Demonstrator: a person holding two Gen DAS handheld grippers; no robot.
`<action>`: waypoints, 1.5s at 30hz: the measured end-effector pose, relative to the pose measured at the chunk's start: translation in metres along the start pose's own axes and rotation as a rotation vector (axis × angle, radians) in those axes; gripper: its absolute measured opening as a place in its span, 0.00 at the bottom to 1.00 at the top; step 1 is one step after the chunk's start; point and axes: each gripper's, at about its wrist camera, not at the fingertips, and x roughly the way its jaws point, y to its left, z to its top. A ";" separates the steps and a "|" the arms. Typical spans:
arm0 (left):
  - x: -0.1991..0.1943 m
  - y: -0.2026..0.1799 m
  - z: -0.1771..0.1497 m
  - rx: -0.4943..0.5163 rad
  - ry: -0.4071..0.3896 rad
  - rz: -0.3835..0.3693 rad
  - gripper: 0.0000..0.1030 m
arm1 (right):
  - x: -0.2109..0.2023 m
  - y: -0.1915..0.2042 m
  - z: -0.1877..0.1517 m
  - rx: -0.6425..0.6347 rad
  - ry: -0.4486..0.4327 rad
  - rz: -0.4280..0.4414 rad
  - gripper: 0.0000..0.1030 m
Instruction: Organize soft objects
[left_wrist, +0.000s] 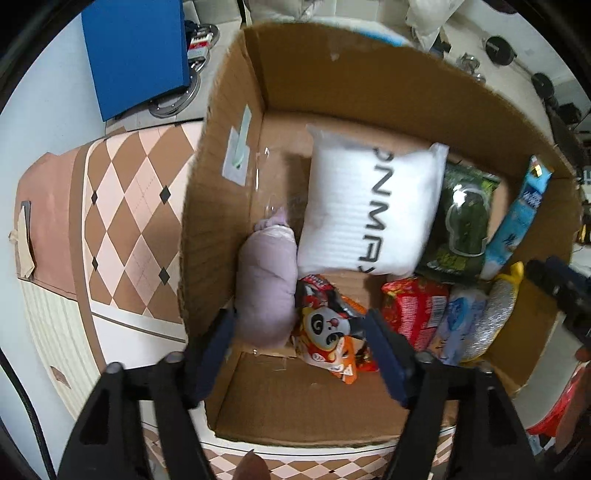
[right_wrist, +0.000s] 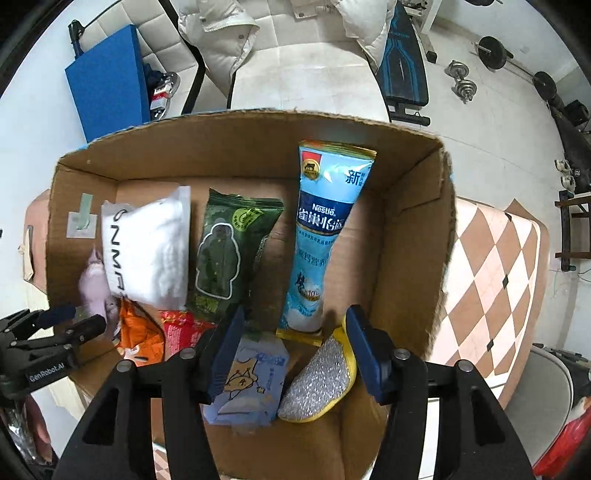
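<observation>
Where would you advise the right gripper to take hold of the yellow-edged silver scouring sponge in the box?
Probably from above, across its narrow width: the sponge lies tilted beside the blue tissue pack, directly under the open right gripper.

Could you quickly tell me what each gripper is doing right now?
Left gripper: open, holding nothing.
Right gripper: open, holding nothing.

A bench (left_wrist: 122, 236) covered in a pink, brown and cream diamond-check cloth carries a large open brown cardboard box (left_wrist: 221, 206), the one thing seen resting directly on it. The checked surface shows beside the box on both sides, and the box's near edge overhangs the cloth's patterned border.
</observation>
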 end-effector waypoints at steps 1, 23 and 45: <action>-0.003 0.001 -0.001 -0.002 -0.006 -0.006 0.84 | -0.002 0.000 -0.002 0.000 0.001 0.007 0.62; -0.074 -0.023 -0.084 0.018 -0.275 0.056 0.96 | -0.050 0.006 -0.108 0.069 -0.119 0.006 1.00; -0.209 -0.052 -0.284 0.063 -0.640 0.085 0.96 | -0.236 0.019 -0.309 0.037 -0.485 -0.022 1.00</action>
